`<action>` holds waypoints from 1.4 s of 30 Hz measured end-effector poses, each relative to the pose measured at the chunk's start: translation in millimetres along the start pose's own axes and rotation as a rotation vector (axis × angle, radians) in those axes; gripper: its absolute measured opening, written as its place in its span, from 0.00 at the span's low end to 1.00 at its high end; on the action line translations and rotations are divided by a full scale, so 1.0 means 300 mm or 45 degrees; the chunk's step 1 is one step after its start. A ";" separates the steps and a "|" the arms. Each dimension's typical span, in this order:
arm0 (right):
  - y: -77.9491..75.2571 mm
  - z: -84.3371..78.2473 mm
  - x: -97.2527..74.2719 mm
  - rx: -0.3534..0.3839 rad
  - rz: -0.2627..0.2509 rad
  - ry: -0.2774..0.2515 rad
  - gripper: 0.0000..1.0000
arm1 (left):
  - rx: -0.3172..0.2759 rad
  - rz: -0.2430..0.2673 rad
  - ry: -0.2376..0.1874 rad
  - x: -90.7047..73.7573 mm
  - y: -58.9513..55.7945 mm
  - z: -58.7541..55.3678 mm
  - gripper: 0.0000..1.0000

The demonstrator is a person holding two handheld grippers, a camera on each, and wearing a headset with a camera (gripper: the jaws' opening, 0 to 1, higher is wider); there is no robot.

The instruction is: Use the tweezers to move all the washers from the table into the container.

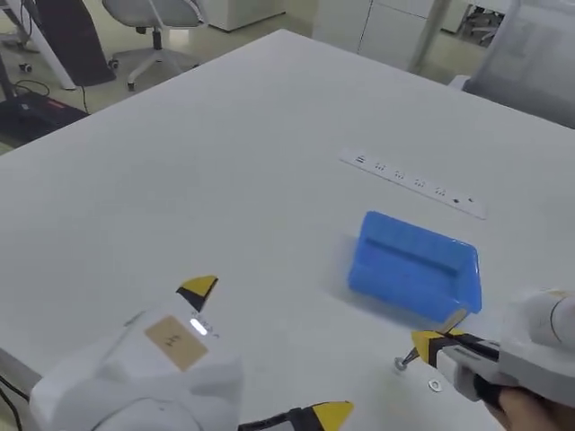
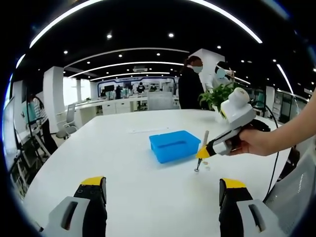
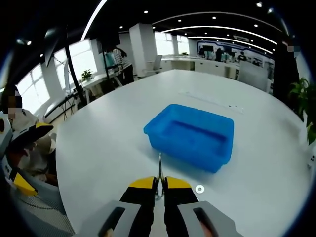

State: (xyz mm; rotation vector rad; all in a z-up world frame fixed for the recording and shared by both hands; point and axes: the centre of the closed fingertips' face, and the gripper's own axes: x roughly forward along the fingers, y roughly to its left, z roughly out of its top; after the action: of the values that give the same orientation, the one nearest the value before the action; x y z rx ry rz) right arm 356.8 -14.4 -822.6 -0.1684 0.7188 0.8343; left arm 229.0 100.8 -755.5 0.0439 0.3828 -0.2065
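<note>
Two grippers: left gripper (image 2: pixel 163 185) and right gripper (image 3: pixel 159 182), both over the white table (image 1: pixel 225 162).
Left gripper: jaws spread wide, released, holding and touching nothing.
Right gripper: jaws clenched on the tweezers (image 3: pixel 160 168), which point to 12 o'clock in the right gripper view.
Tweezers tips: low at the table top, near the container (image 3: pixel 190 133); whether they pinch anything, cannot tell.
Loose washer (image 3: pixel 199 188): small metal ring lying flat on the table, at 3 o'clock of the right gripper's jaw tips, apart from the tweezers.
Container: blue open-topped rectangular tray, at 12 o'clock from the tweezers.
</note>
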 end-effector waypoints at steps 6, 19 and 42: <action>0.009 0.050 -0.016 0.032 0.018 -0.039 0.02 | 0.004 -0.003 -0.001 0.000 -0.002 0.000 0.97; 0.035 0.189 -0.041 -0.069 0.025 -0.106 0.02 | 0.003 0.005 -0.020 -0.006 0.002 0.010 0.97; -0.045 0.349 0.054 -0.093 -0.052 -0.190 0.01 | 0.021 -0.018 0.030 0.006 -0.010 -0.014 0.97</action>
State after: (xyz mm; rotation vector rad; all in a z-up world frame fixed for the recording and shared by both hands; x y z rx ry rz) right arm 427.8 28.9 -755.8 -0.1837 0.5440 0.8257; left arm 228.6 97.8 -760.1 0.0603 0.4050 -0.2235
